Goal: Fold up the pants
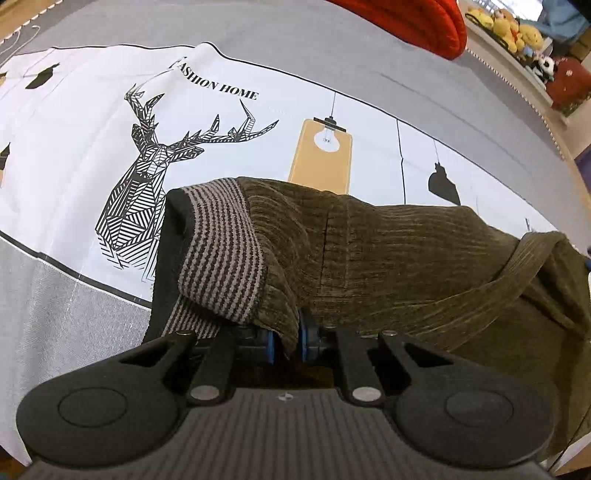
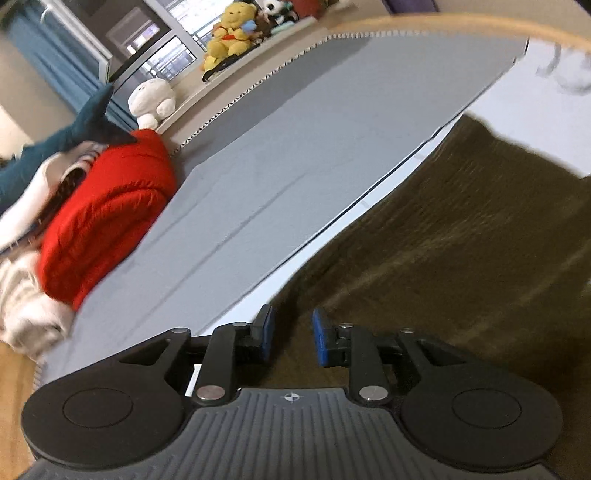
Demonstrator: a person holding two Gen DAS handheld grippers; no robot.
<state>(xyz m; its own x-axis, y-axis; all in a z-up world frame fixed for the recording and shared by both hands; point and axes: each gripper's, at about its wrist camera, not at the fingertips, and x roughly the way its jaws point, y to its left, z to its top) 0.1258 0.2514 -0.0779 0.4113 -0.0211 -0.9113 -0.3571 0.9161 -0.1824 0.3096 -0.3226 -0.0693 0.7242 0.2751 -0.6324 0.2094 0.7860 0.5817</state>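
Observation:
Olive-brown corduroy pants (image 1: 388, 258) lie on the bed, with a striped grey waistband (image 1: 221, 251) turned up at the left. My left gripper (image 1: 289, 343) is shut on a fold of the pants just beside the waistband. In the right wrist view the pants (image 2: 443, 240) spread across the right side, blurred. My right gripper (image 2: 291, 332) is open with a gap between its blue pads (image 2: 320, 339), just above the pants' edge, and holds nothing.
A white and grey sheet (image 1: 92, 147) with a deer print and the words "FASHION HOME" covers the bed. A red padded jacket (image 2: 107, 214) lies with other clothes at the bed's far side. Plush toys (image 2: 229, 33) sit on a ledge beyond the bed's edge.

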